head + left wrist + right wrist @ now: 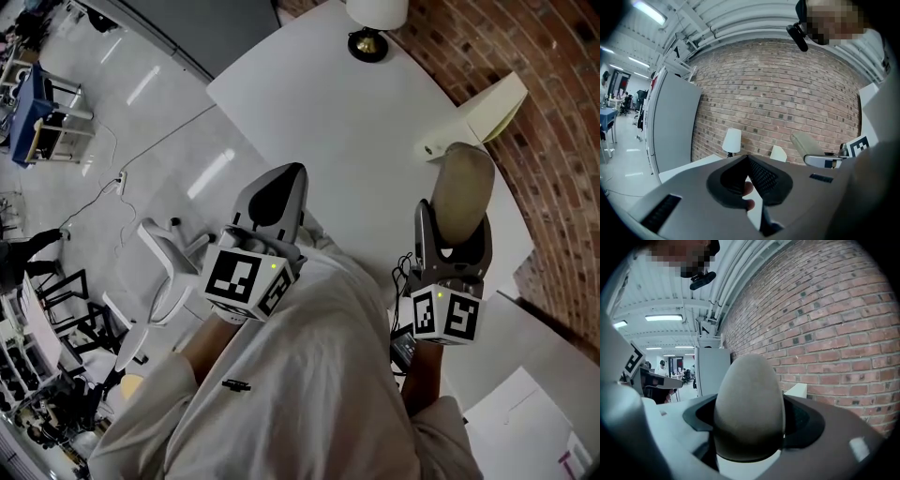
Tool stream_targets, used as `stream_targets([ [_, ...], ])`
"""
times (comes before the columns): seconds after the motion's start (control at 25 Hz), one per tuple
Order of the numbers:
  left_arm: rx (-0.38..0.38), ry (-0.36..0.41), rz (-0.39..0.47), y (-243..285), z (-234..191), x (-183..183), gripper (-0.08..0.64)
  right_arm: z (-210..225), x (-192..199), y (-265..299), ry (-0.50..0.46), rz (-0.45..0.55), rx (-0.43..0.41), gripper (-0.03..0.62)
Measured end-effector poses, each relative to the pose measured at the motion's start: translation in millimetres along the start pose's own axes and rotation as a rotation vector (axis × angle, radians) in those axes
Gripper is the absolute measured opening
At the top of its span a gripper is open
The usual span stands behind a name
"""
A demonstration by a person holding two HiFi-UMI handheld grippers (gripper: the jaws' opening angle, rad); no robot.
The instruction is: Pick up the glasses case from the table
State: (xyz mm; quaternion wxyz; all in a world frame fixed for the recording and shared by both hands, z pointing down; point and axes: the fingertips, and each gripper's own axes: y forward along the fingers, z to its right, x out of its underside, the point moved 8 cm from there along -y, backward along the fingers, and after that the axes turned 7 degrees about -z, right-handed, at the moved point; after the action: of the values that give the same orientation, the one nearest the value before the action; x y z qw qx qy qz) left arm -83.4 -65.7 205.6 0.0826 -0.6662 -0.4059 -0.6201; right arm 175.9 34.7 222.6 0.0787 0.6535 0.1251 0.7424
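Note:
The glasses case (463, 197) is a rounded beige-grey case. It stands up out of my right gripper (454, 242), lifted off the white table (366, 131). In the right gripper view the glasses case (748, 404) fills the space between the jaws, which are shut on it. My left gripper (274, 202) hangs over the table's near left edge with its jaws meeting at the tips and nothing in them. The left gripper view shows the left gripper (747, 161) shut and the glasses case (806, 144) off to the right.
A lamp (374, 23) with a dark base stands at the table's far edge. A white box (487, 108) leans by the brick wall (553, 150) on the right. A white chair (173, 267) stands on the floor at left. Papers (525, 412) lie at lower right.

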Motion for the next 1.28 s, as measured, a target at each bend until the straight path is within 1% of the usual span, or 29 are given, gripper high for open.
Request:
stream_targets([
  [0.2, 0.003, 0.010, 0.000, -3.1, 5.8, -0.6, 0.008, 4.6, -11.3, -4.3, 0.008, 0.025, -0.007, 0.408],
  [0.4, 0.002, 0.001, 0.001, -5.7, 10.0, 2.7, 0.008, 9.2, -15.2, -6.1, -0.004, 0.022, -0.018, 0.407],
  [0.84, -0.008, -0.009, -0.011, -11.2, 13.5, 8.8, 0.008, 10.3, -11.6, -8.3, -0.011, -0.002, -0.058, 0.403],
  [1.28, -0.006, -0.012, -0.017, -11.0, 13.4, 9.4, 0.008, 5.2, -8.8, -5.7, -0.001, -0.011, -0.070, 0.403],
])
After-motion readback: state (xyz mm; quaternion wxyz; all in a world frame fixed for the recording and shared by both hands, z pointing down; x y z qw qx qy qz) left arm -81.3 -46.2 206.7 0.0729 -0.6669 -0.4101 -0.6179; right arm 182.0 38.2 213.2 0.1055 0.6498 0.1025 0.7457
